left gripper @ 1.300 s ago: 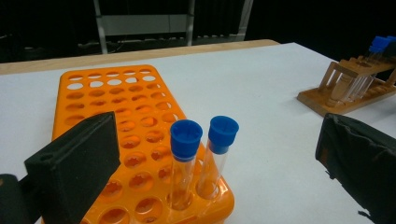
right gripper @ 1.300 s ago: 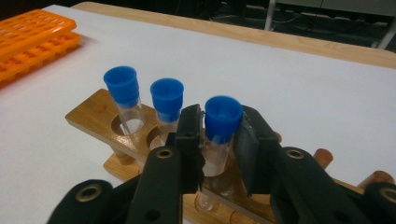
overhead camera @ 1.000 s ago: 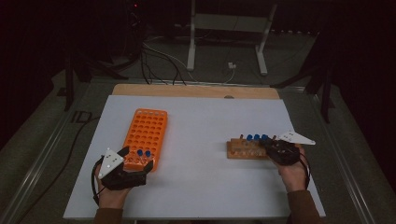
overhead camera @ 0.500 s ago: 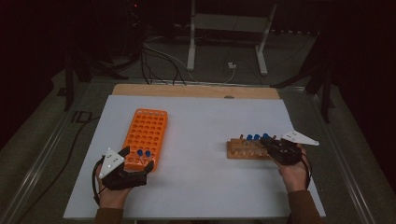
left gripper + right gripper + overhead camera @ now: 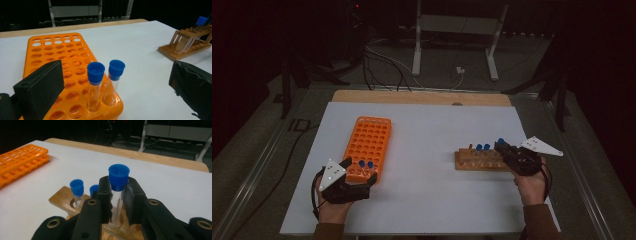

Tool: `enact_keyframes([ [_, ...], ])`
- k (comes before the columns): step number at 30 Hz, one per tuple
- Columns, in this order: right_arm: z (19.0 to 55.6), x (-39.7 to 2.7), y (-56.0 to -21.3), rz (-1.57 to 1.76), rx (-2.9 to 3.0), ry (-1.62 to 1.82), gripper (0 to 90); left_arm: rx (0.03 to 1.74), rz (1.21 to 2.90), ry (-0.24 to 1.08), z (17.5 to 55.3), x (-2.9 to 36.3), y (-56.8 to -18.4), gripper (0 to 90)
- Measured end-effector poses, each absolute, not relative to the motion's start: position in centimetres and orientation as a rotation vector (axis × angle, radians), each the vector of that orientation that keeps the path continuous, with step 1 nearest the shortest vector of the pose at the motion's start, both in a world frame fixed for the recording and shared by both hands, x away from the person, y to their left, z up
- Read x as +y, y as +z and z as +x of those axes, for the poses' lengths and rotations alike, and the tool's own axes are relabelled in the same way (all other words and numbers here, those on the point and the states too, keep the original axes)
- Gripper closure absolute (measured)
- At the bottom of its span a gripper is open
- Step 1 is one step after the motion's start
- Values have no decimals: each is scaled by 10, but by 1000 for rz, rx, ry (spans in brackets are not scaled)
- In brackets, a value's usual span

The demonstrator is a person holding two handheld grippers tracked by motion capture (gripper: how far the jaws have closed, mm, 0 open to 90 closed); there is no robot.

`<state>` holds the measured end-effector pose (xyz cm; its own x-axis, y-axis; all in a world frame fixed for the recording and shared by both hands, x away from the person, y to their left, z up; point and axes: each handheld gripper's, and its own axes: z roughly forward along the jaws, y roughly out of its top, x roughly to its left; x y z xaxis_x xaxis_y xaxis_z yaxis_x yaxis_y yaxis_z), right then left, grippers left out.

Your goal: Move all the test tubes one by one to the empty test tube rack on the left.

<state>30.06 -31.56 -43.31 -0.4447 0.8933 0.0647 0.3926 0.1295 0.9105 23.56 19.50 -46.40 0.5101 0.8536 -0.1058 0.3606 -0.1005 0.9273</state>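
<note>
Surface: a white surface point(image 5: 432, 165) carries two racks, well apart — an orange one on the person's left, a wooden one on the right.
Orange rack: the orange rack point(image 5: 368, 145) is a flat plastic block with many round holes, lying lengthwise away from the person.
Orange rack contents: two clear tubes with blue caps point(image 5: 106, 75) stand upright side by side in the row nearest the person; the holes seen farther back are unfilled.
Wooden rack: the wooden rack point(image 5: 477, 160) is low and narrow, with a single line of holes running across the surface.
Wooden rack contents: two blue-capped tubes point(image 5: 83, 188) stand in holes toward its middle; a third tube point(image 5: 117, 195) stands upright at the end nearest the right hand, its foot seated in a hole of the rack.
Right gripper: the right gripper point(image 5: 117, 200) is clamped on that third tube — the pads press the clear glass on both sides just under the blue cap.
Left gripper: the left gripper point(image 5: 115, 85) is spread wide at the near end of the orange rack, one jaw over the rack and the other over bare surface, with the two capped tubes between them and untouched.
</note>
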Motion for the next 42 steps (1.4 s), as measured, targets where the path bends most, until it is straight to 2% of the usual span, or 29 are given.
enact_keyframes([
  [19,288,-311,-404,1166,1884,1346,770,1037,1682,577,235,195,-463,5],
  [33,282,-288,-405,1102,1988,1389,769,1019,1664,593,231,192,-457,5],
  [42,280,-268,-411,1060,2058,1405,769,967,1671,623,227,177,-446,5],
])
